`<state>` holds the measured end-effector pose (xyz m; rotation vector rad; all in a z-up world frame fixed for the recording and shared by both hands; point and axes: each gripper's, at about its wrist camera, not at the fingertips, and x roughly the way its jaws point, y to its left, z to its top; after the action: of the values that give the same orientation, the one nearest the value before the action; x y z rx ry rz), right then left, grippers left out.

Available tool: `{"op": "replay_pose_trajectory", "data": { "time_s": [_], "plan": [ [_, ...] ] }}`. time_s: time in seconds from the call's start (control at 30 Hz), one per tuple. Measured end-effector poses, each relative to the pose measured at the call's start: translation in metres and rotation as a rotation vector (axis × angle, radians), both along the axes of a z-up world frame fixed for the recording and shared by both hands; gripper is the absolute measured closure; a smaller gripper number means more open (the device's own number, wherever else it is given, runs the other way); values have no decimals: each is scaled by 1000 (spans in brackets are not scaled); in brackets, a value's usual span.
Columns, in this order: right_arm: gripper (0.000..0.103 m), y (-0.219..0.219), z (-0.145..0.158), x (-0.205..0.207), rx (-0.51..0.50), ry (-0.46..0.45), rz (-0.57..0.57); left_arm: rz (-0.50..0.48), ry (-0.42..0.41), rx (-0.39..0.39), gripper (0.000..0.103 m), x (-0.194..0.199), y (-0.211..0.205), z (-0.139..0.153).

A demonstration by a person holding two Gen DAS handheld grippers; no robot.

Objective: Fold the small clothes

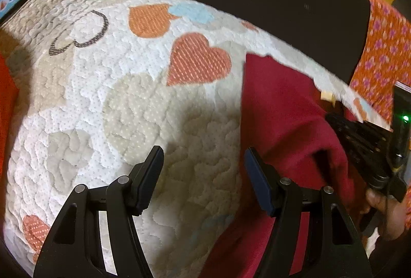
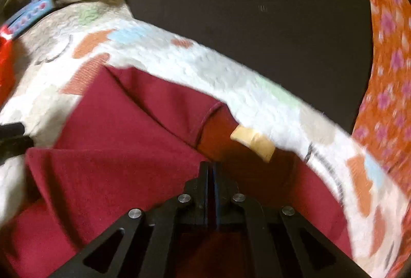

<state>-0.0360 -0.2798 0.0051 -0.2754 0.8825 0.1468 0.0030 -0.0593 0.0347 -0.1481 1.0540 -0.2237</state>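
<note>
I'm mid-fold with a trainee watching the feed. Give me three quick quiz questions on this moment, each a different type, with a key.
1. True or false: the left gripper has its jaws apart with only quilt showing between them.
2. Multiple choice: the right gripper is (A) wide open above the quilt, (B) shut at the neck area of the dark red garment, (C) holding the orange floral cloth.
3. Fill in: the small tan label sits at the garment's ____.

Key
1. True. The fingers stand apart over the heart-patterned quilt, the garment beside the right-hand finger.
2. B. Whether fabric is pinched cannot be told.
3. Neckline, beside the quilt's edge.
</note>
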Motion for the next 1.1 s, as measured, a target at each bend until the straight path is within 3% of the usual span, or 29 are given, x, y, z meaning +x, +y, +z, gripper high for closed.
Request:
{"op": "replay_pose_trajectory", "data": {
  "time_s": [0.1, 0.2, 0.3, 0.47, 0.53, 0.6, 0.67, 0.73, 0.83, 0.97, 1.03, 1.1],
  "plan": [
    [99, 2, 7, -8, 50, -18, 14, -5, 1, 20, 37, 1, -4, -3],
    [97, -15, 31, -32, 180, -38, 17, 12, -19, -20, 37, 0, 1, 4],
    [97, -16, 41, -54, 245, -39, 77, 18, -39, -30, 37, -2, 2, 11],
    [97, 30, 12, -56, 201, 34, 187, 31, -39, 8, 38, 0, 4, 9],
    [96, 42, -15, -54, 163, 167, 209, 50, -50, 4, 37, 1, 9, 10],
    [96, 41, -12, -74, 140, 119, 229, 55, -60, -13, 37, 1, 11, 13],
    [96, 30, -9, -84, 191, 164, 214, 48, -80, -44, 38, 0, 9, 17],
    [97, 11, -2, -97, 265, 167, 159, 9, -92, -37, 38, -2, -2, 16],
    [94, -29, 18, -127, 329, 59, 34, -93, -73, 28, 37, -5, -26, 5],
    [60, -107, 34, -160, 245, -79, -299, -134, -41, 131, 37, -8, -42, -14],
    [60, -144, 36, -165, 216, -101, -462, -129, -44, 130, 37, -8, -42, -15],
    [60, -174, 29, -158, 268, -72, -540, -125, -43, 129, 37, -9, -41, -16]
  ]
}}
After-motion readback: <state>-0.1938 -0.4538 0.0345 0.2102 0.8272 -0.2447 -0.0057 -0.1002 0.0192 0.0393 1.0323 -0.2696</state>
